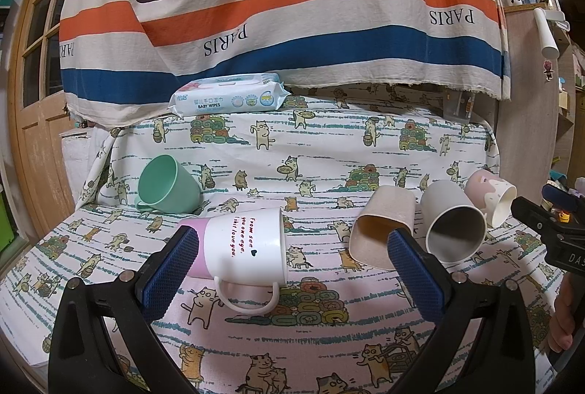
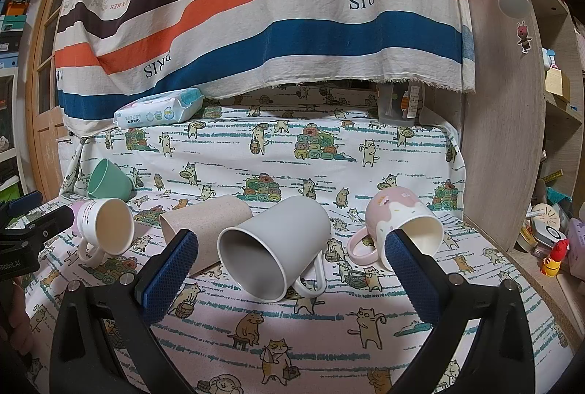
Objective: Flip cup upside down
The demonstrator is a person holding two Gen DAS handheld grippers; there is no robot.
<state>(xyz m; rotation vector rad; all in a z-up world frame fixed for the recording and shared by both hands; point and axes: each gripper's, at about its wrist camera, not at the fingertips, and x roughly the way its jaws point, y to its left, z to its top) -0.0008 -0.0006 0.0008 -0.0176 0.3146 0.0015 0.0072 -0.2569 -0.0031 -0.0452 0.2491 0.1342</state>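
Green cup [image 1: 166,183]: It lies on its side at the far left of the surface [image 1: 329,331], on the cat cloth. Its mouth faces toward us.

Baby wipes [image 1: 226,96]: The pack sits at the back, well behind the cups, under the striped cloth [image 1: 278,2].

White mug with red words [image 1: 243,244]: It lies on its side with its handle toward us. It sits right in front of the left claw [image 1: 292,244], between the two blue pads, but the pads do not touch it.

Left claw: It is spread wide and grips nothing.

Tan cup [image 1: 380,225]: It lies on its side, just beside the gray mug. No handle shows.

Gray mug [image 2: 272,244]: It lies on its side with its open mouth toward us, right in front of the right claw [image 2: 292,244].

Right claw: It is spread wide too, and it grips nothing.

Pink and white mug [image 2: 398,225]: It lies on its side at the far right, with its pink handle on the cloth.

Done: Nothing, I think. No cup stands on its rim yet. All five are tipped over.

Left to do: A cup must be grabbed, lifted, turned mouth down and set on the surface. The white mug and the gray mug look like the closest ones to grab.
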